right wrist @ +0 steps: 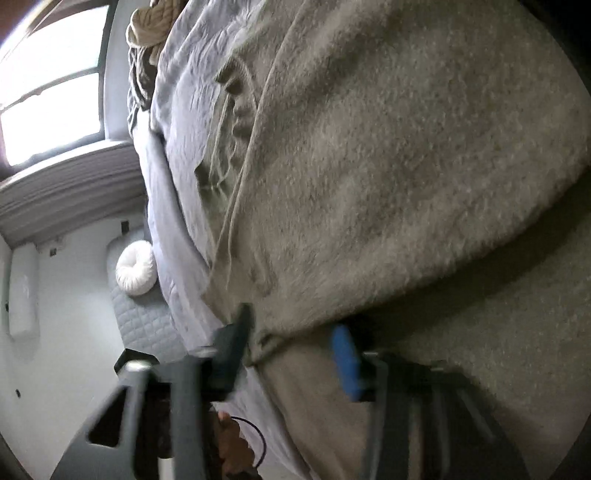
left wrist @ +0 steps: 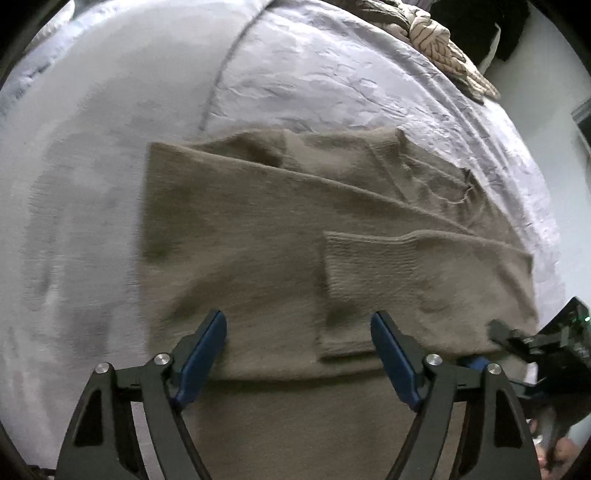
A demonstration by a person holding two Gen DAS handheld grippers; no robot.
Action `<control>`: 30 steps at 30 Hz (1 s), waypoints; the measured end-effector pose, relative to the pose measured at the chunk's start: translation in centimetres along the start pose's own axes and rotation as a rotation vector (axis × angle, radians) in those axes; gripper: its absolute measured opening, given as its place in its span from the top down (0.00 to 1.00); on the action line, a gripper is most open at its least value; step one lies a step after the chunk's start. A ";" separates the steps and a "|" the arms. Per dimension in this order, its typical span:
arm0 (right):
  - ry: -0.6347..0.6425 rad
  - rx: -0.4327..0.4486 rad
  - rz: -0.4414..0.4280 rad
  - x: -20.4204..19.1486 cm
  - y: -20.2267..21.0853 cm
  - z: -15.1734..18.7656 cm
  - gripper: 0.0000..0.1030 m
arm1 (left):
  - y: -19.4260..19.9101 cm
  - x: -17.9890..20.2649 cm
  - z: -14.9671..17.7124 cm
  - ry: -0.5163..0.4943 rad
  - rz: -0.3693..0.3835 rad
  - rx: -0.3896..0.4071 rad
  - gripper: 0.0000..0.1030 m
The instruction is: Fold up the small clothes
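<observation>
A brown knit sweater (left wrist: 280, 236) lies partly folded on the pale lilac bed cover (left wrist: 325, 85), a ribbed cuff (left wrist: 369, 258) folded over its body. My left gripper (left wrist: 298, 332) is open and empty, its blue pads (left wrist: 205, 350) hovering over the sweater's near folded edge. My right gripper (right wrist: 291, 339) is open, its jaws either side of the sweater's folded edge (right wrist: 269, 343), at the bed's right side; it also shows in the left wrist view (left wrist: 517, 339). The sweater fills the right wrist view (right wrist: 406, 166), blurred.
A beige patterned garment (left wrist: 439, 44) lies bunched at the bed's far edge, also in the right wrist view (right wrist: 147, 26). A white round cushion (right wrist: 136, 267) lies on a quilted seat beside the bed. A window (right wrist: 51, 92) is beyond.
</observation>
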State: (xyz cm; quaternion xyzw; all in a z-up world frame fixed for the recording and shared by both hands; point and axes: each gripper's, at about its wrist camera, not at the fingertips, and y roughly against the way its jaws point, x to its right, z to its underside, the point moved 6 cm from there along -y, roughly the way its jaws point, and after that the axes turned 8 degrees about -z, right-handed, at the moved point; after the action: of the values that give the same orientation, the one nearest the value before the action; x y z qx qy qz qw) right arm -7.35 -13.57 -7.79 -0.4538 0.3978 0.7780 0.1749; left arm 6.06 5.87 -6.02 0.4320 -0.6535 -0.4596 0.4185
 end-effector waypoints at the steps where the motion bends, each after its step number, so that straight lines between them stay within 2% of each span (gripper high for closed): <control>1: 0.003 0.003 0.021 0.1 0.0 -0.1 0.91 | -0.3 0.4 -0.1 0.000 0.020 -0.009 0.60; 2: 0.007 0.003 0.041 0.1 -0.1 -0.2 0.93 | -0.6 1.0 0.0 -0.007 0.039 -0.024 0.74; 3: 0.010 0.000 0.046 0.1 0.1 -0.2 0.93 | -0.8 1.4 0.0 -0.014 0.049 -0.033 0.92; 7: 0.072 -0.034 0.086 -0.4 0.7 0.5 0.94 | 0.4 1.9 0.6 -0.071 0.048 0.001 0.93; 10: 0.087 -0.068 0.144 0.9 -0.1 0.7 0.94 | 0.2 1.4 1.6 -0.110 0.007 -0.007 0.93; 12: 0.064 -0.082 0.131 1.4 -0.2 0.5 0.93 | -0.4 0.6 2.1 -0.110 -0.028 -0.022 0.93; 14: 0.078 -0.101 0.135 1.1 0.1 0.4 0.93 | -0.3 0.1 2.3 -0.094 -0.020 -0.025 0.93; 18: 0.198 -0.124 0.216 -0.4 2.0 0.6 0.92 | 1.1 -0.7 1.8 -0.094 -0.053 0.015 0.93; 22: 0.330 -0.011 0.305 -2.3 6.4 -1.3 0.92 | 2.7 0.2 0.5 -0.115 -0.045 0.069 0.93; 25: 0.400 0.097 0.426 -2.7 9.5 -4.1 0.92 | 2.9 1.9 -0.6 -0.154 -0.037 0.097 0.93; 27: 0.431 0.148 0.524 -2.3 10.9 -5.7 0.92 | 2.1 3.2 -0.9 -0.184 -0.051 0.089 0.92; 30: 0.438 0.178 0.630 -1.1 11.9 -7.4 0.92 | -0.2 4.0 -0.6 -0.207 -0.094 0.045 0.92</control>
State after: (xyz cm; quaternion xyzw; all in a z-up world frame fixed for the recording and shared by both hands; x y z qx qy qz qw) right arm -10.11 -26.64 -3.44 -0.4479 0.6114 0.6407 -0.1228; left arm 5.58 1.84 -5.51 0.4216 -0.6823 -0.5064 0.3168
